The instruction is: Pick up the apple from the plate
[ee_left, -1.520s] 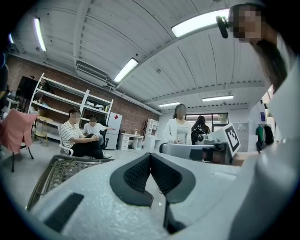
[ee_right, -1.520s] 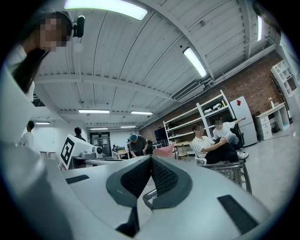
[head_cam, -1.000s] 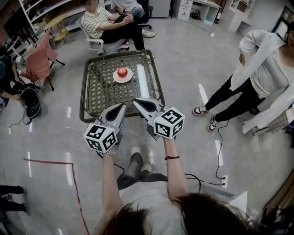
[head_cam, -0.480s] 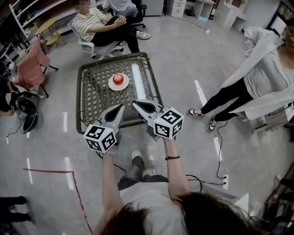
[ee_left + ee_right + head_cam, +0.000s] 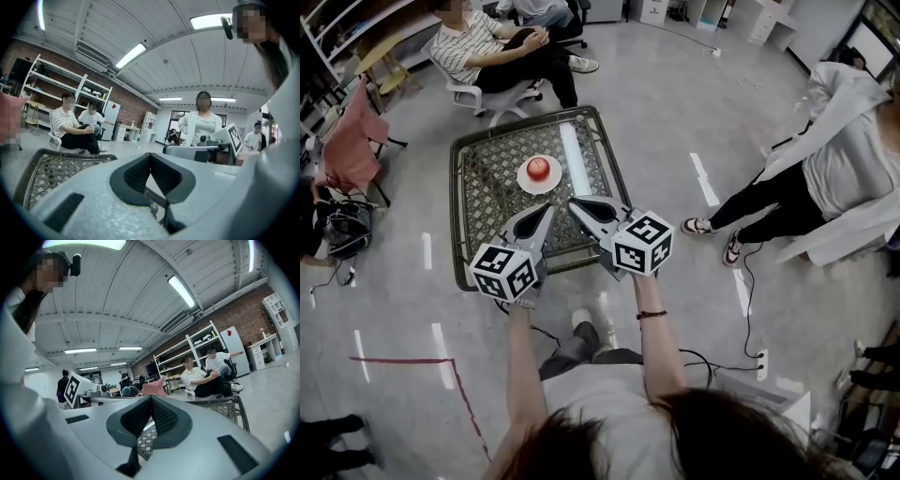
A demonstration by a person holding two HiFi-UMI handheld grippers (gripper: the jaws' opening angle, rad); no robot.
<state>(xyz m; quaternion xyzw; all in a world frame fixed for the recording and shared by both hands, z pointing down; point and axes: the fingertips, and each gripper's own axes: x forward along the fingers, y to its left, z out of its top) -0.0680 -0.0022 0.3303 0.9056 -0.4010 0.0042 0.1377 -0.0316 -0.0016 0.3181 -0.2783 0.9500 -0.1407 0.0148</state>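
A low table with a dark frame and a woven mesh top is seen on the grey floor. A seated person in a striped shirt is placed beyond it, and a standing person in white to its right. A white tube is laid along the right side of the table top. Just left of it, a white plate is set near the middle of the mesh, and the red apple is carried on it.

The left gripper and the right gripper are held side by side over the table's near edge. Both pairs of jaws are pressed together, and nothing is held in either. The apple lies ahead of both tips, near them but untouched.
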